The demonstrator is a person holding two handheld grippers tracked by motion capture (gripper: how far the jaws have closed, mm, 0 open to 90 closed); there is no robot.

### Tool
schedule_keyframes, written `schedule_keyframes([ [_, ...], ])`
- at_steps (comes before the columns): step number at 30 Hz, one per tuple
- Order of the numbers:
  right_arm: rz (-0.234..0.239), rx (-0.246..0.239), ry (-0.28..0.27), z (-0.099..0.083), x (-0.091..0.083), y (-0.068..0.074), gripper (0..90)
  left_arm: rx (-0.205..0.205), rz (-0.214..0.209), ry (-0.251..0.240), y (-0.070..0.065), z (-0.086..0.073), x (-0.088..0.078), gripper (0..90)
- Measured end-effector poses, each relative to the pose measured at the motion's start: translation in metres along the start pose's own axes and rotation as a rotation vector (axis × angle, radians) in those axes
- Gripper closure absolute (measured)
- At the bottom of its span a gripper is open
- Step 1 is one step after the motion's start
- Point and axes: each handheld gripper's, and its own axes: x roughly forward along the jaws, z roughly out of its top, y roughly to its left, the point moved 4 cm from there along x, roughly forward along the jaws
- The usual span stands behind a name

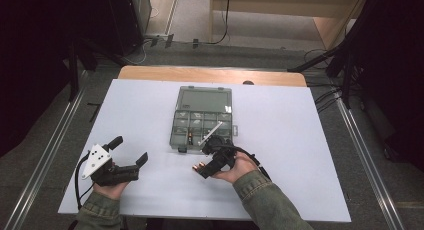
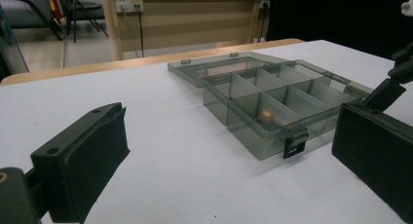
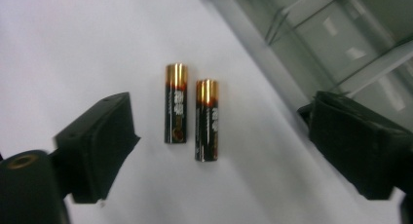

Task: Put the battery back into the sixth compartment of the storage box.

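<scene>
Batteries come first: two AA cells lie side by side on the white table (image 1: 310, 140), just in front of the organizer box (image 1: 202, 117) at its near edge. In the right gripper view the left battery (image 3: 176, 103) and the right battery (image 3: 206, 120) rest almost parallel with gold caps pointing the same way, close together but with a thin gap between them, the right one set slightly lower. Your right gripper (image 3: 221, 151) hangs over them with jaws spread wide, so both cells sit between the pads. As I read it, the step in hand is picking one up, probably for a compartment of the box, whose lid lies open and flat on the far side. Take one cell only: shift sideways until a single battery is centred, bring one pad into the gap, and close across the barrel near its middle so it cannot roll or pivot. Your left gripper (image 1: 117, 165) rests well to the left of the box, jaws wide and holding nothing; keep it there, ready to steady the box if it slides.
</scene>
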Motion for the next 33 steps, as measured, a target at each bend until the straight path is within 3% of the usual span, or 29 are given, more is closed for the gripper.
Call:
schedule_keyframes([
  [2, 0.000, 0.001, 0.012, 0.000, 0.001, 0.000, 18.6, 0.000, 0.000, 0.000, 0.000, 0.000, 0.000, 0.0],
  [4, -0.014, -0.003, 0.023, 0.000, 0.004, 0.000, 35.1, -0.002, 0.001, 0.000, 0.000, 0.000, 0.000, 0.0],
  [9, -0.057, 0.003, 0.044, 0.003, 0.010, 0.001, 46.5, -0.012, 0.000, -0.006, 0.002, 0.001, -0.002, 0.0],
  [15, -0.052, 0.004, 0.079, 0.003, 0.015, 0.000, 52.6, -0.007, 0.001, -0.003, 0.002, 0.001, -0.001, 0.0],
  [24, -0.035, 0.025, 0.123, 0.002, 0.018, -0.002, 70.5, -0.006, -0.001, 0.002, 0.002, 0.000, -0.001, 0.0],
  [33, -0.046, 0.021, 0.137, 0.003, 0.021, -0.003, 77.3, -0.004, -0.001, 0.002, 0.001, 0.000, -0.001, 0.0],
])
